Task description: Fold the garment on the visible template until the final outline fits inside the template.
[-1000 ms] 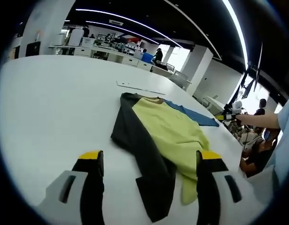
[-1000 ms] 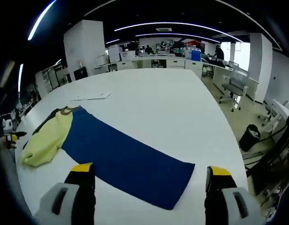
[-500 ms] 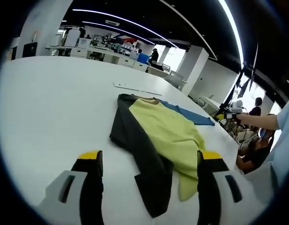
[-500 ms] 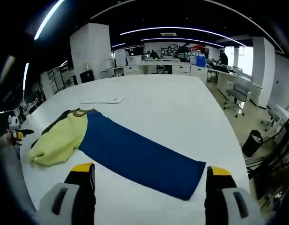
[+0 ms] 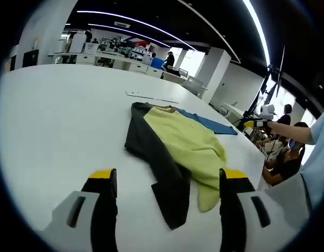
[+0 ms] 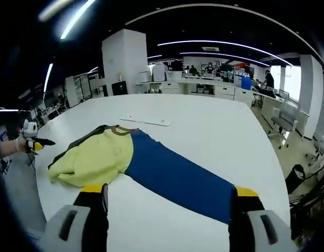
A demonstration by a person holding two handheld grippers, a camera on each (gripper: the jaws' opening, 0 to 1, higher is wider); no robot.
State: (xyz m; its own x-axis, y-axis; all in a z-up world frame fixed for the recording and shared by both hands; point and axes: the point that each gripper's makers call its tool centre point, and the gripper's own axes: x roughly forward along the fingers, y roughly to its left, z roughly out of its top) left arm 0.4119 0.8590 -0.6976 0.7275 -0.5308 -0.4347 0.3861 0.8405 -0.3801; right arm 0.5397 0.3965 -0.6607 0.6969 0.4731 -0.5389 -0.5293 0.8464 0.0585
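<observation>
A yellow-green garment [image 5: 188, 144] with a dark grey side [image 5: 156, 157] lies spread on the white table [image 5: 56, 115]. Its far part rests on one end of a long blue template [image 5: 211, 124]. My left gripper [image 5: 166, 178] hovers open just short of the garment's near hem, with nothing between its jaws. From the other side, the blue template [image 6: 177, 176] stretches toward my open right gripper [image 6: 169, 191], with the garment [image 6: 96, 160] at its far left end. A hand holds the right gripper [image 5: 260, 118] beyond the table's edge. The left gripper [image 6: 34, 143] sits at the far left.
A flat white sheet [image 6: 146, 121] lies on the table beyond the garment. Desks, pillars and people stand at the back of the office. A seated person [image 5: 288, 163] is near the table's right edge. An office chair [image 6: 285, 113] and a bin [image 6: 298, 176] stand off the table.
Both cameras have shifted; the right gripper view has swung toward the garment, which now sits nearer its middle. The garment and template lie as before. Both grippers stay open.
</observation>
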